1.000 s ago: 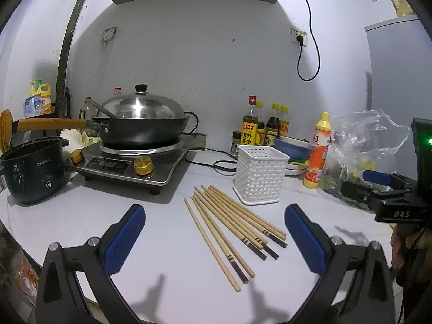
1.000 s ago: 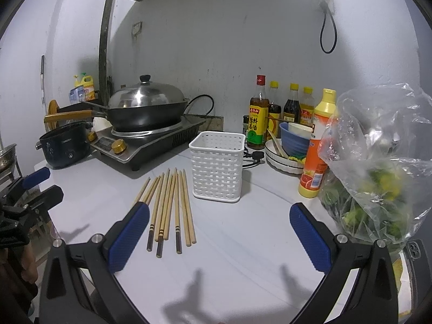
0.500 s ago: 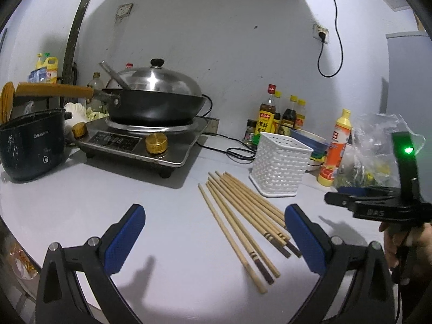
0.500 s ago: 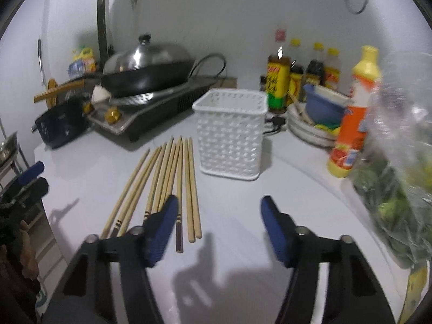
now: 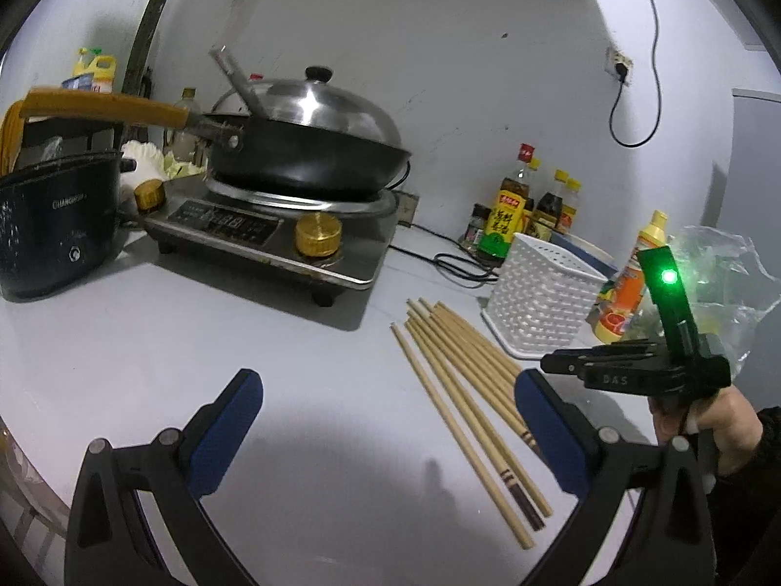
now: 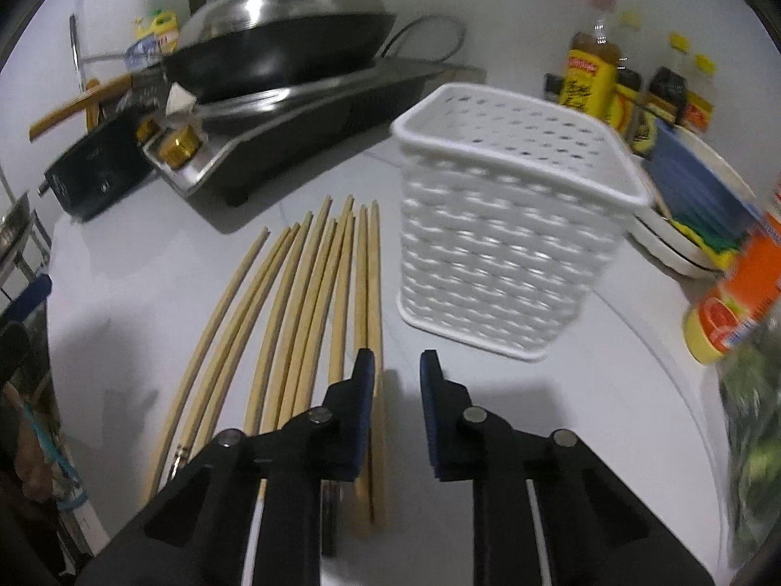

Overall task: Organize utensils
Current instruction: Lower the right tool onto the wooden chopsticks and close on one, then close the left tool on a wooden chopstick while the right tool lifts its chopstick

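So, chopsticks (image 6: 312,303) lie flat in a loose fan on the white counter (image 6: 561,405), roughly parallel, thin tips pointing toward the stove (image 6: 273,146), dark banded ends nearest the right wrist camera. Same bundle in the left wrist view (image 5: 468,390), running diagonally, banded ends at lower right. White perforated basket (image 6: 507,244) stands upright just beside the rightmost sticks; no utensils show over its rim, though its floor is out of sight. In the left view the basket (image 5: 542,303) sits past the far end of the bundle.

Right gripper (image 6: 396,366) is low over the counter at the near end of the bundle, jaws narrowed to a small gap with nothing between them. Its left finger (image 6: 363,390) overlaps the rightmost sticks; touching or just above, cannot tell. The other blue pad is over bare counter. From the left view the right gripper (image 5: 551,366) shows side-on with a green light lit, held by a hand (image 5: 708,429).

Left gripper (image 5: 385,420) is spread wide, grasping nothing, blue pads well apart, above the counter; its right pad sits over the sticks' near ends in the view.

Around: lidded black wok (image 5: 307,146) on the stove, dark pot (image 5: 53,224) left of it, sauce bottles (image 5: 507,215) against the wall behind the basket, orange-labelled squeeze bottle (image 6: 737,303), stacked bowls (image 6: 683,224) with something blue in them, clear bag of greens (image 6: 751,439) at far right, blurred.
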A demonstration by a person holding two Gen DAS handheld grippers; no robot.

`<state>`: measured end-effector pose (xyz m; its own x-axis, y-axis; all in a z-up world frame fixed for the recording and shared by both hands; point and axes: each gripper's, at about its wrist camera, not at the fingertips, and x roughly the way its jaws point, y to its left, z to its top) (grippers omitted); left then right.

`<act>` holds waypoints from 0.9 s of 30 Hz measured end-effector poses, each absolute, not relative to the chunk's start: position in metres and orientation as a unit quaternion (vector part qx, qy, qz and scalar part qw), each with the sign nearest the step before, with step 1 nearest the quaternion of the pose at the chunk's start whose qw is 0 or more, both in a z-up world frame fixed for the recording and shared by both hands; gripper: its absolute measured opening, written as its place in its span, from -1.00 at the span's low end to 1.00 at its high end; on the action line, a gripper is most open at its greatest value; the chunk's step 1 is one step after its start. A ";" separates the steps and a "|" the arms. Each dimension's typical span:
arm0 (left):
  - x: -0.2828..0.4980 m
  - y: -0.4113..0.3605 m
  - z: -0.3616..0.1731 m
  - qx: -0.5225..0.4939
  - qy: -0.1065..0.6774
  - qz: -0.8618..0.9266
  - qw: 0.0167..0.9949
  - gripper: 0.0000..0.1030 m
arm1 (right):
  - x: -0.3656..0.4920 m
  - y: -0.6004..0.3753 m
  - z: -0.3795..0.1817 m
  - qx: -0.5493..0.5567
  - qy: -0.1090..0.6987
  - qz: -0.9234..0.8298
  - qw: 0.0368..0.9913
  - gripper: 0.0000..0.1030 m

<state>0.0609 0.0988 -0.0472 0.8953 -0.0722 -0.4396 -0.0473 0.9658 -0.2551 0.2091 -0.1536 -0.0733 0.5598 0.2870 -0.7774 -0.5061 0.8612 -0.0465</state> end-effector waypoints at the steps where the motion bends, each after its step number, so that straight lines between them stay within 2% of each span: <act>1: 0.063 0.102 -0.049 -0.134 0.232 -0.005 0.963 0.99 | 0.213 -0.149 -0.077 -0.137 0.415 0.227 0.870 -0.71; 16: 0.089 0.097 -0.051 -0.102 0.287 0.005 0.952 0.99 | 0.242 -0.135 -0.100 -0.130 0.449 0.242 0.850 -0.73; 17: 0.092 0.093 -0.051 -0.096 0.293 0.005 0.951 0.99 | 0.242 -0.135 -0.101 -0.128 0.448 0.246 0.850 -0.87; 18: 0.094 0.090 -0.052 -0.090 0.299 0.006 0.950 0.99 | 0.242 -0.136 -0.102 -0.126 0.447 0.250 0.850 -0.89; 27: 0.130 0.051 -0.069 -0.025 0.363 0.008 0.931 0.99 | 0.218 -0.155 -0.083 -0.126 0.414 0.276 0.858 -0.89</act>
<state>0.1295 0.0508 -0.0692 0.7365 -0.0031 -0.6764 -0.0334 0.9986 -0.0409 0.2182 -0.1545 -0.0828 0.5050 0.3703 -0.7797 -0.5784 0.8157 0.0128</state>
